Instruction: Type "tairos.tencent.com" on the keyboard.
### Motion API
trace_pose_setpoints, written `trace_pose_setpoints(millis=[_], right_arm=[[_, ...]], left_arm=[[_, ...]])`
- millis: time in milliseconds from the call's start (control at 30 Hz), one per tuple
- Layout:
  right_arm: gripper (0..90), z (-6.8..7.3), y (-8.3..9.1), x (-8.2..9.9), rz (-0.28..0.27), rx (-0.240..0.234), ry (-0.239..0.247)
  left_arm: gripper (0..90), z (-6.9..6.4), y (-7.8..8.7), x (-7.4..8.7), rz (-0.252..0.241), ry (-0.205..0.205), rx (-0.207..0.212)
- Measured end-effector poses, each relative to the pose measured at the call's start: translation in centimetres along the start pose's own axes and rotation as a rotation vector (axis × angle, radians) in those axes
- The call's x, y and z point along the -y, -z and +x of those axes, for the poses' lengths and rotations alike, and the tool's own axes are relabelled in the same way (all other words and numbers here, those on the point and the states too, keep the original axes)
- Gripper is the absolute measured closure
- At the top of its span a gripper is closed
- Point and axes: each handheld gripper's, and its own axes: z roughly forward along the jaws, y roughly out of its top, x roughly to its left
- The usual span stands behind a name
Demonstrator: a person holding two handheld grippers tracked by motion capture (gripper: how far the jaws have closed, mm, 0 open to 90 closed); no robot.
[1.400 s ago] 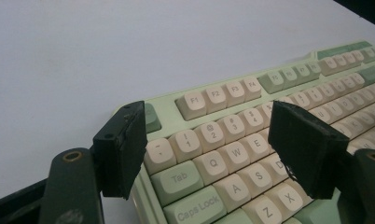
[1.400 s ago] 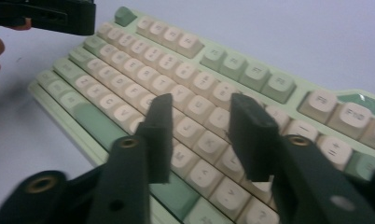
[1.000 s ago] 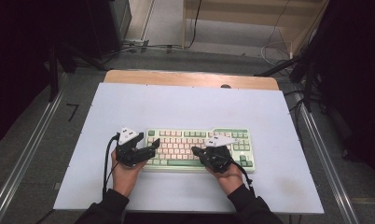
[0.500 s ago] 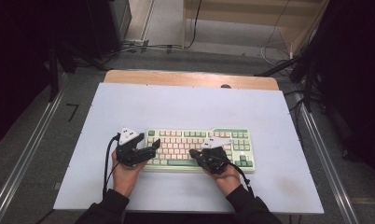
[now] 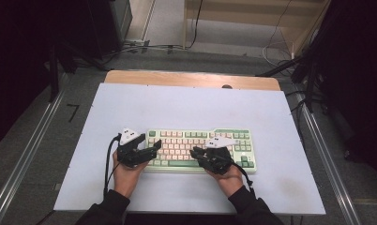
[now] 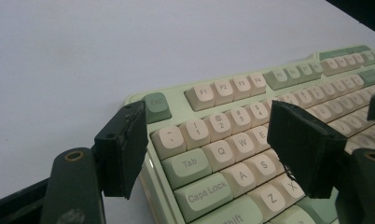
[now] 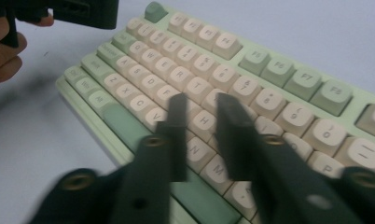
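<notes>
One green keyboard (image 5: 200, 149), cream keys, sage accent keys

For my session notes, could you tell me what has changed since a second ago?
The right tool has just been opening its jaws above the keyboard, near the middle keys, with nothing between them. The left tool, open over the keyboard's left end, the keyboard and both hands have kept their places.
</notes>
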Motion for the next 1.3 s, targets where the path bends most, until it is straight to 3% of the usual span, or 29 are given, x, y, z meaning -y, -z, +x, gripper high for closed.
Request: trace_pose_setpoints(millis=[100,200,333,800,900,1000,1067,1300], right_arm=[[33.2,-0.4,0.0,0.0,0.002,0.031,-0.002],[22.8,-0.8,-0.1,0.1,0.018,0.048,-0.014],[16.5,-0.9,0.0,0.3,0.038,0.075,0.001],[15.0,-1.4,0.9,0.9,0.041,0.105,-0.021],[15.0,-1.4,1.0,1.0,0.041,0.108,-0.025],[15.1,-1.6,1.2,1.1,0.041,0.114,-0.027],[15.2,-1.7,1.3,1.2,0.044,0.114,-0.031],[15.4,-1.8,1.7,1.6,0.046,0.132,-0.045]], left_arm=[[29.3,-0.1,0.0,0.0,-0.002,-0.001,0.004],[29.3,-0.2,-0.1,0.0,0.004,-0.005,0.011],[29.3,-0.4,-0.3,-0.1,0.005,-0.012,0.018],[32.7,-1.4,-1.2,-0.3,0.016,-0.053,0.061],[45.7,-1.7,-1.3,-0.4,0.005,-0.071,0.073],[76.2,-1.9,-1.3,-0.5,-0.001,-0.082,0.135],[89.5,-2.2,-1.6,-0.6,0.012,-0.094,0.167],[90.0,-3.7,-3.0,-1.2,0.036,-0.135,0.201]])
